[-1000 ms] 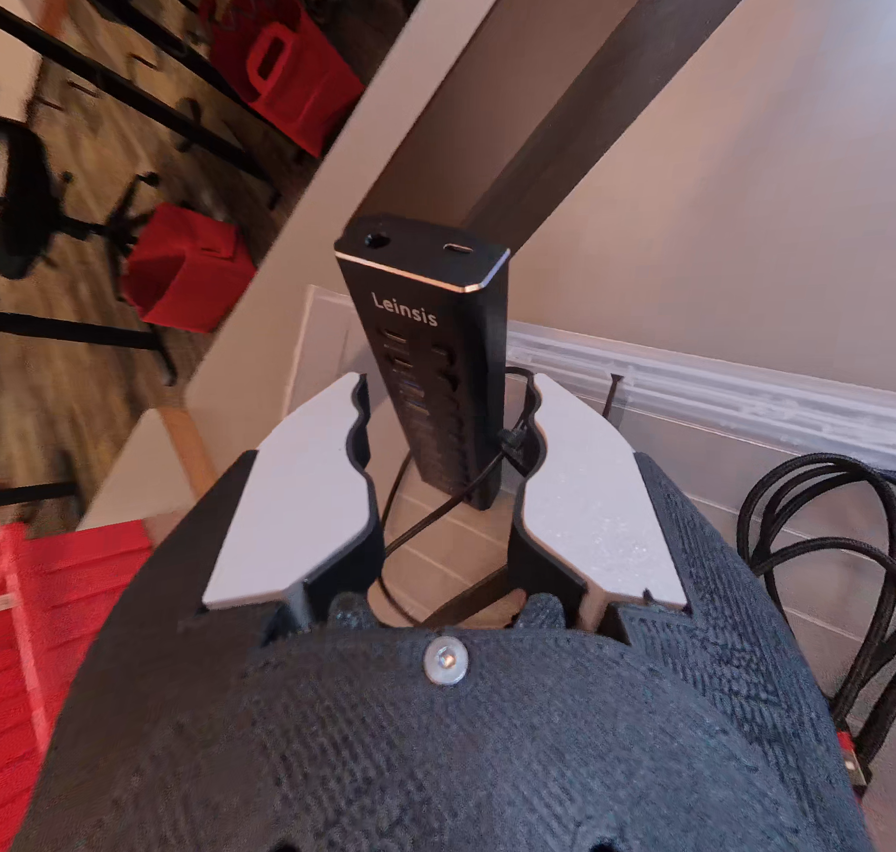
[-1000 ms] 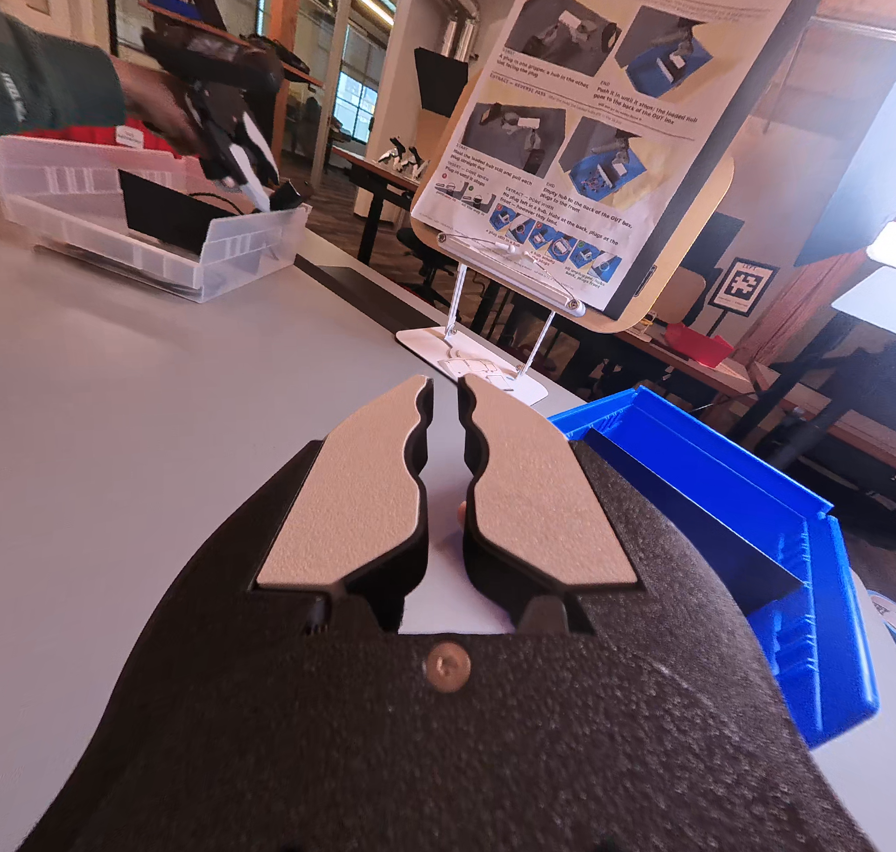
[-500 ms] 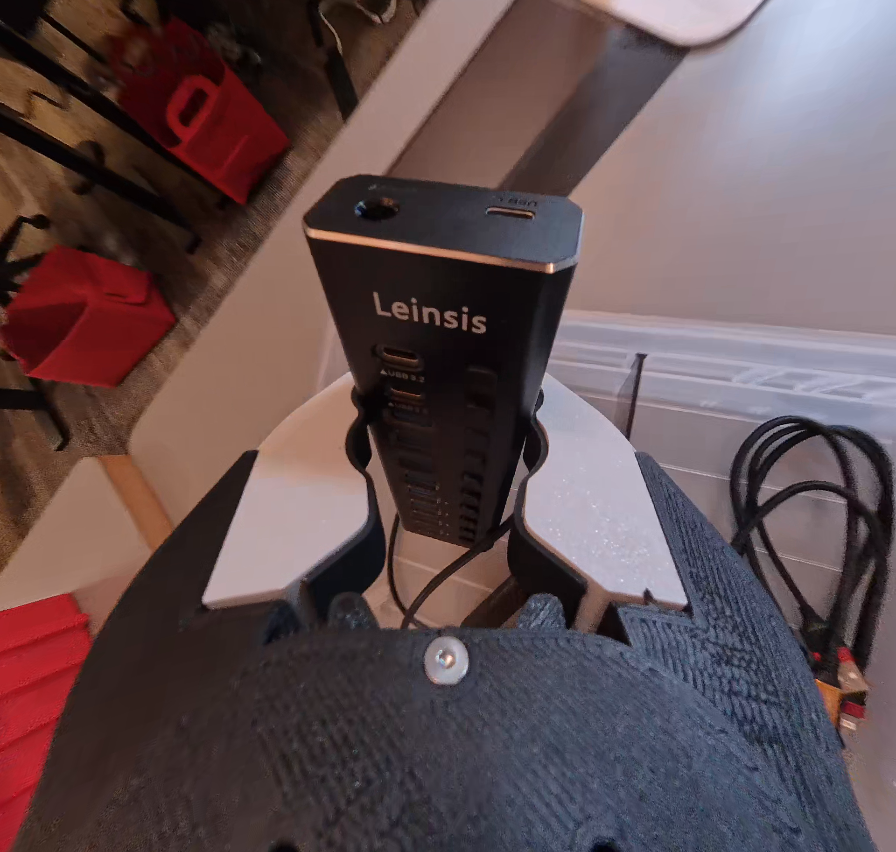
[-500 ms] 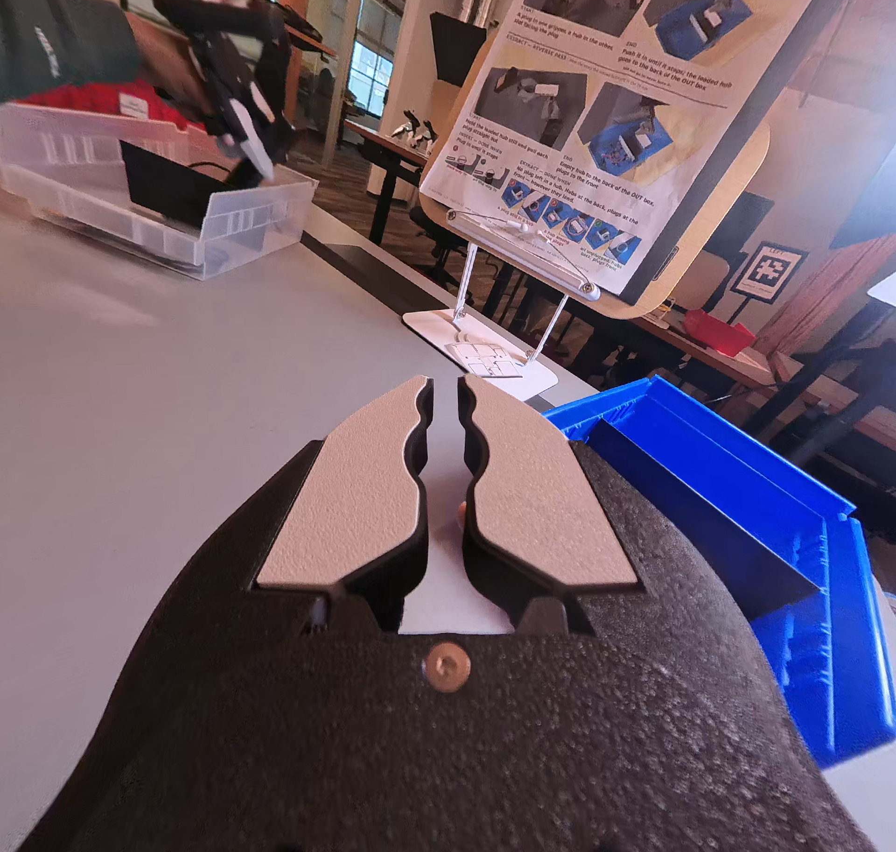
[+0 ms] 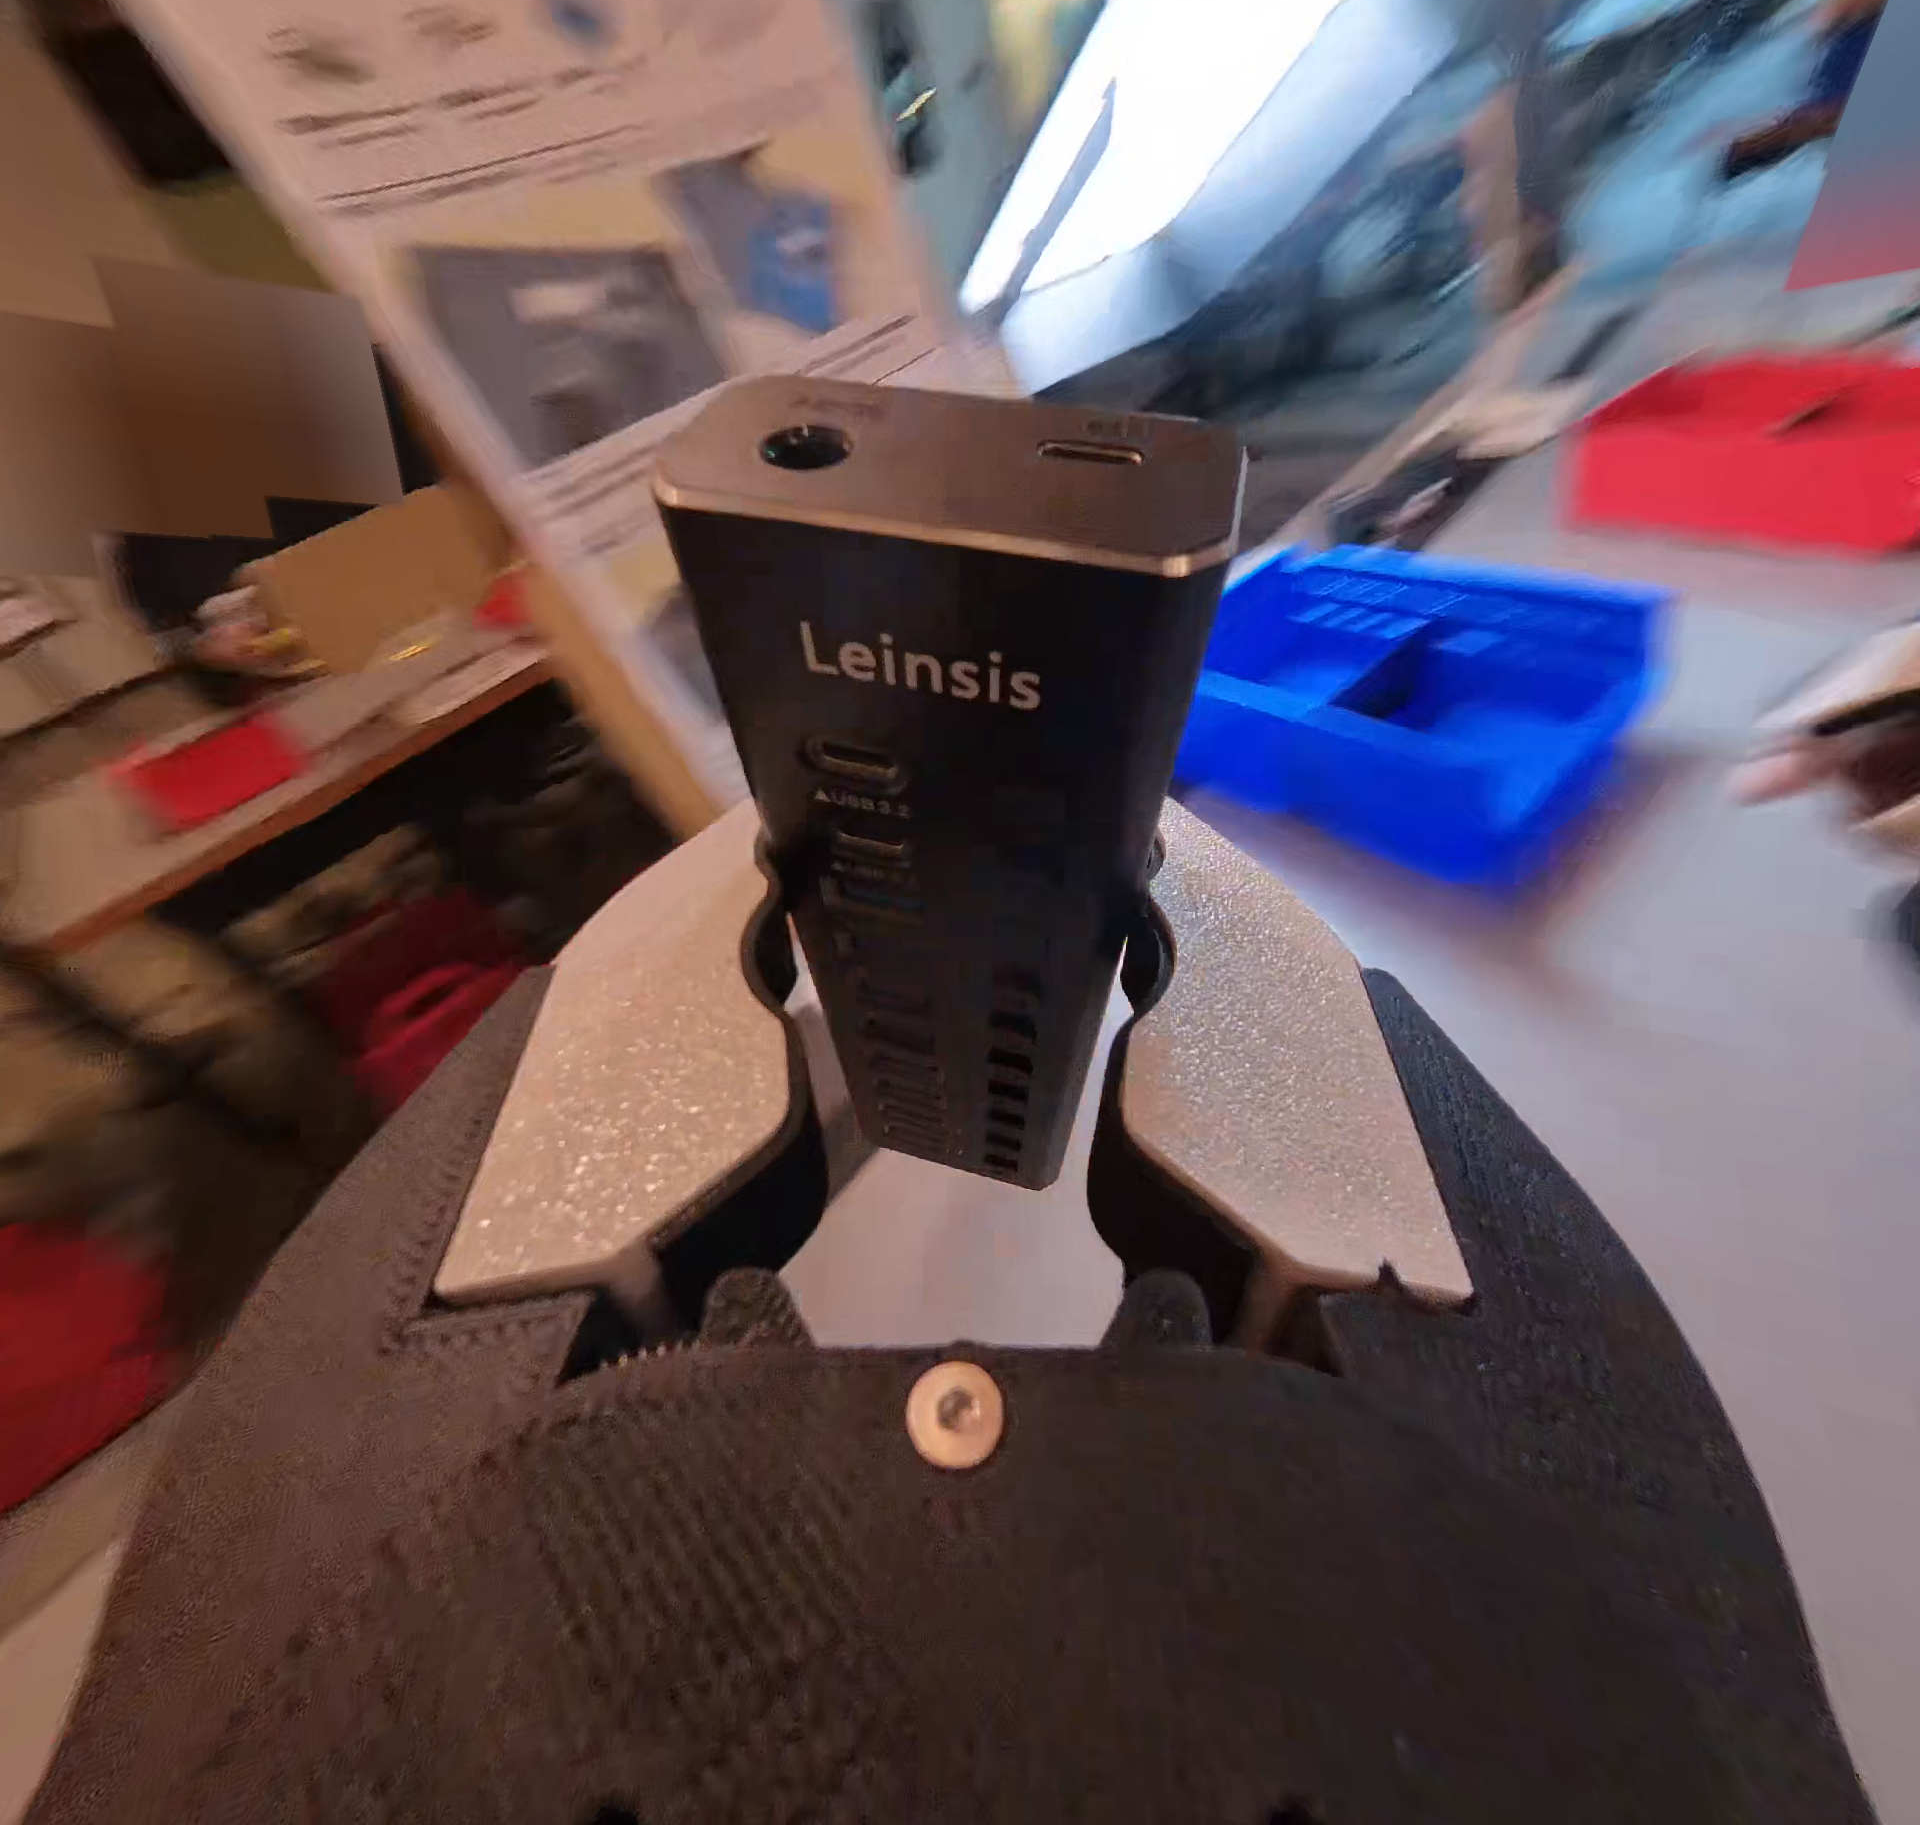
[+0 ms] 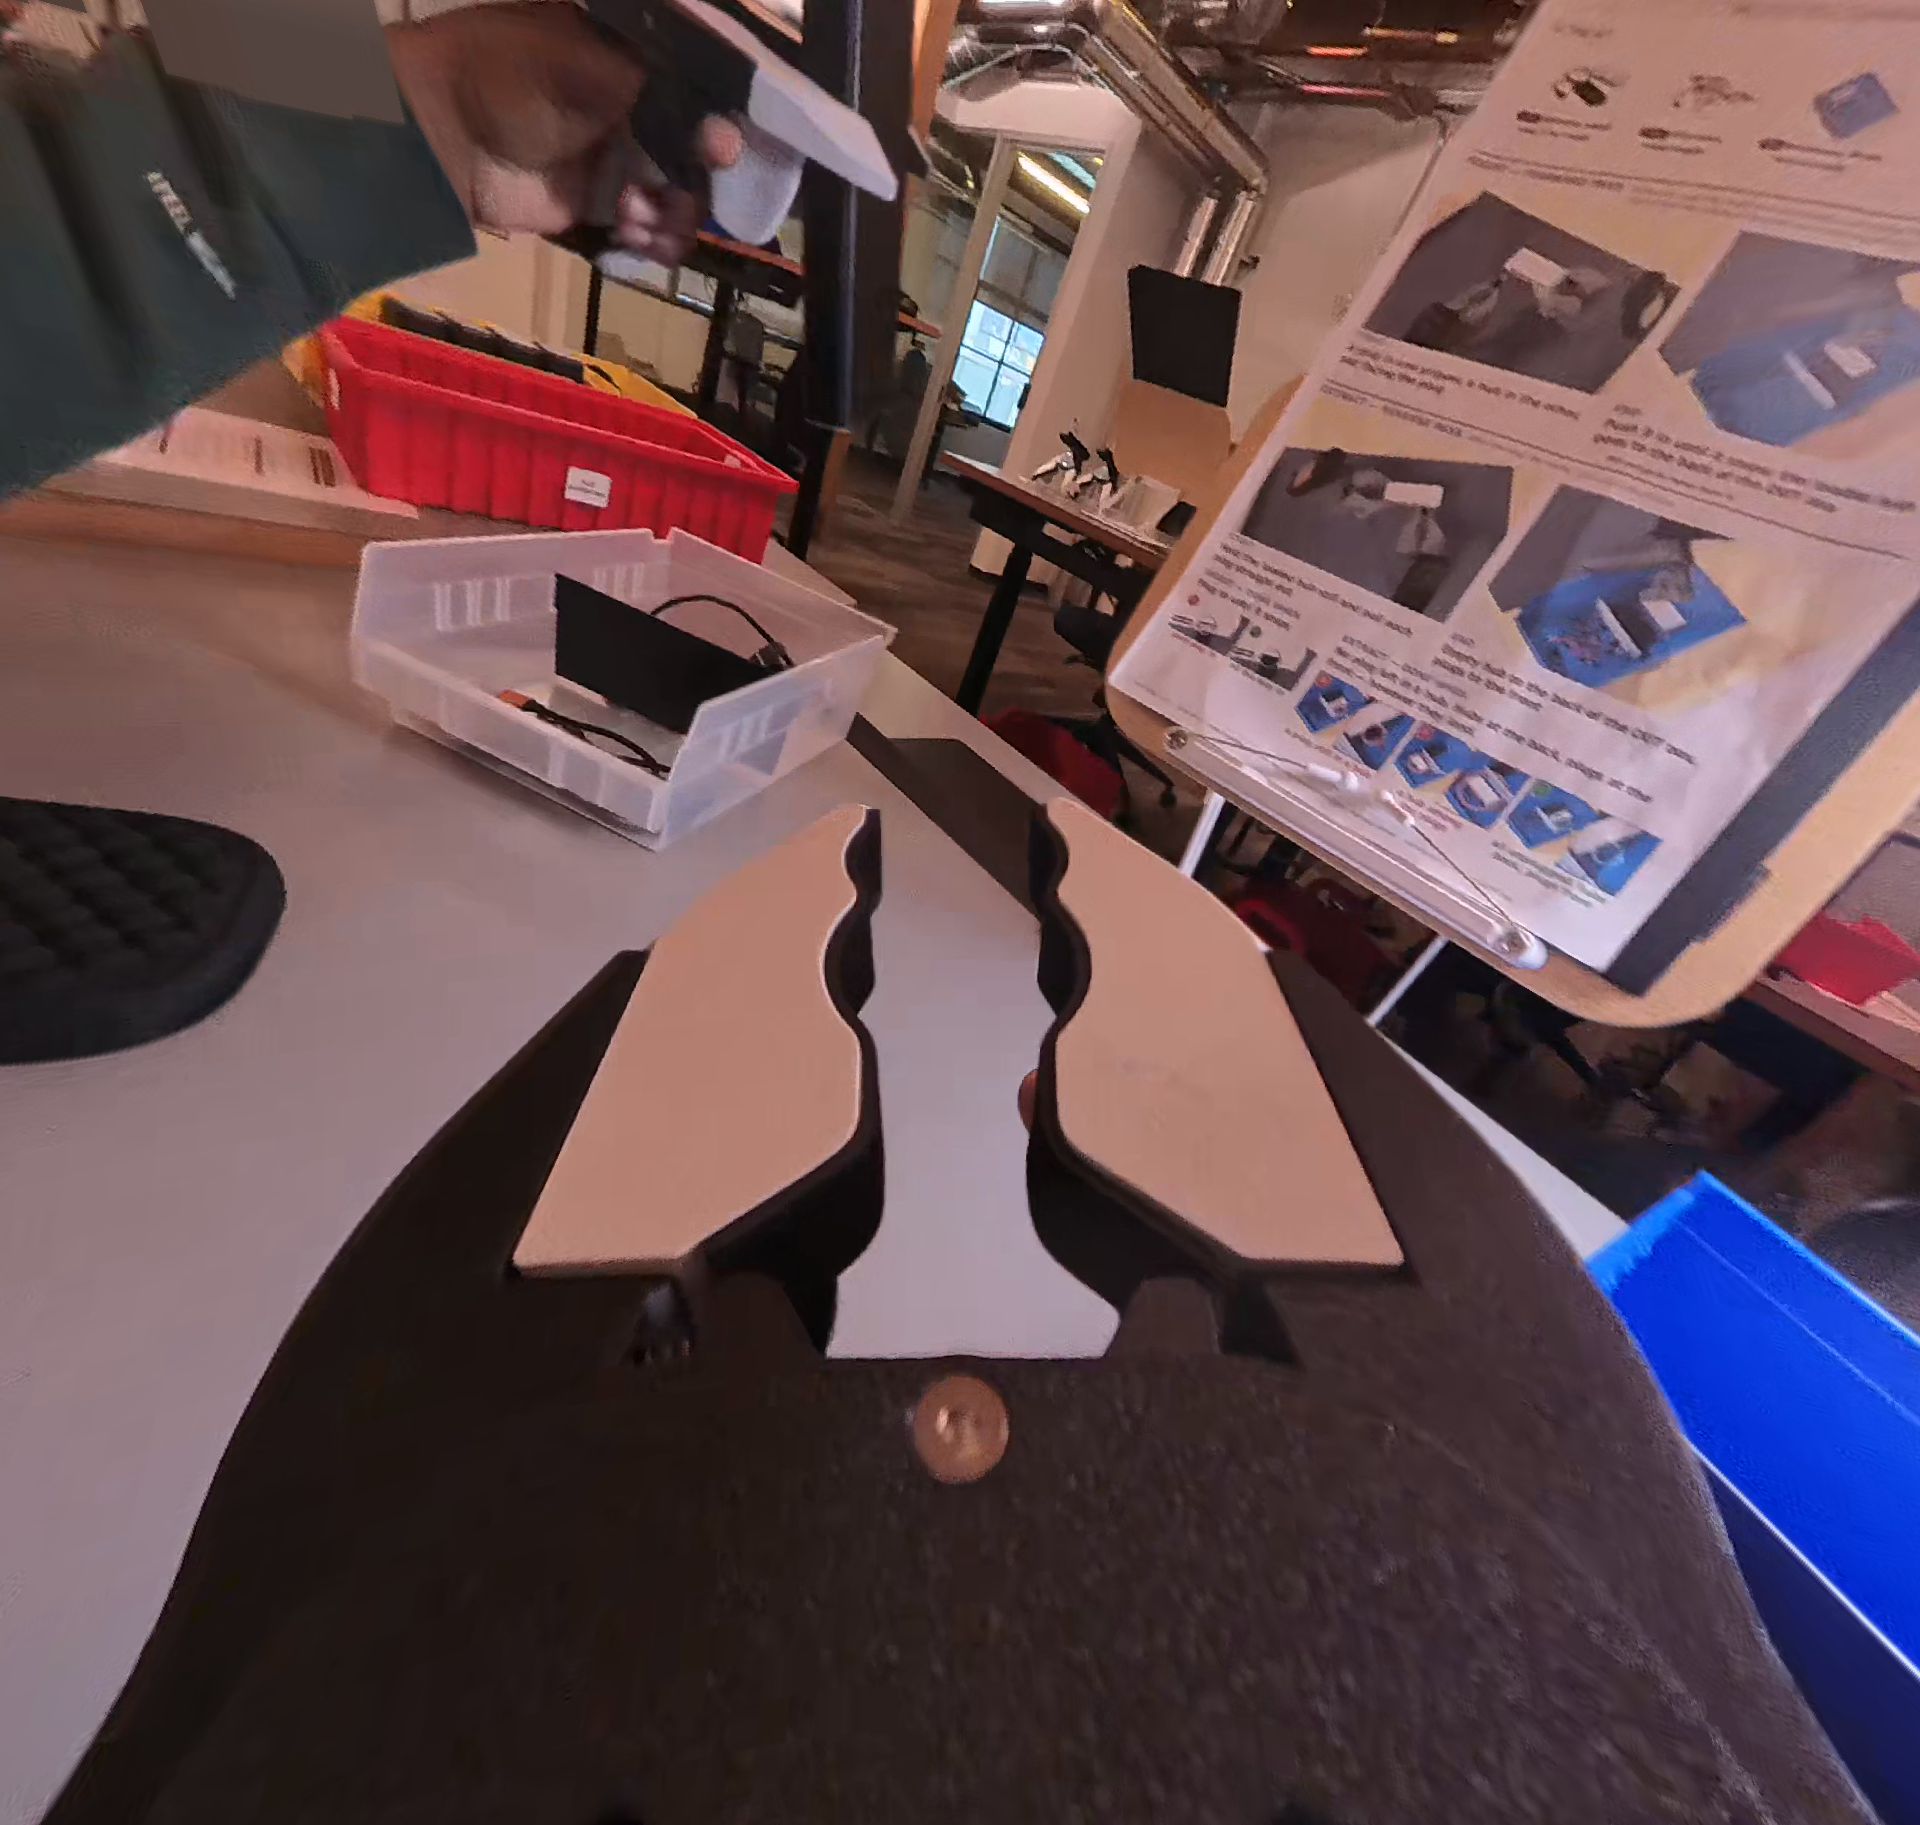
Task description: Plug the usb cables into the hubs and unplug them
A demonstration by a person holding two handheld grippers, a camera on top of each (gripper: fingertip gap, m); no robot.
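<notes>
My left gripper (image 5: 961, 861) is shut on a black USB hub (image 5: 935, 736) and holds it upright in the air, port side towards the camera. No cable is plugged into the ports that show. In the right wrist view the left gripper (image 6: 821, 128) is high at the upper left, held by a hand. My right gripper (image 6: 954, 819) is open and empty, low over the grey table (image 6: 312, 1100). Black USB cables (image 6: 717, 622) lie in a clear tray (image 6: 769, 726) beyond it.
A blue bin (image 5: 1423, 715) sits on the table ahead of the hub and at the right wrist view's lower right (image 6: 1766, 1360). An instruction board (image 6: 1538, 528) stands on the right, a red bin (image 6: 540, 445) behind the tray, and a black mat (image 6: 104, 923) lies at the left. The gap from one gripper's tips to the other's is roughly 30 cm.
The left gripper closed on the hub, lifted it out of the clear tray and swung it towards the blue bin. The right gripper's jaws opened wider and it turned towards the tray.
</notes>
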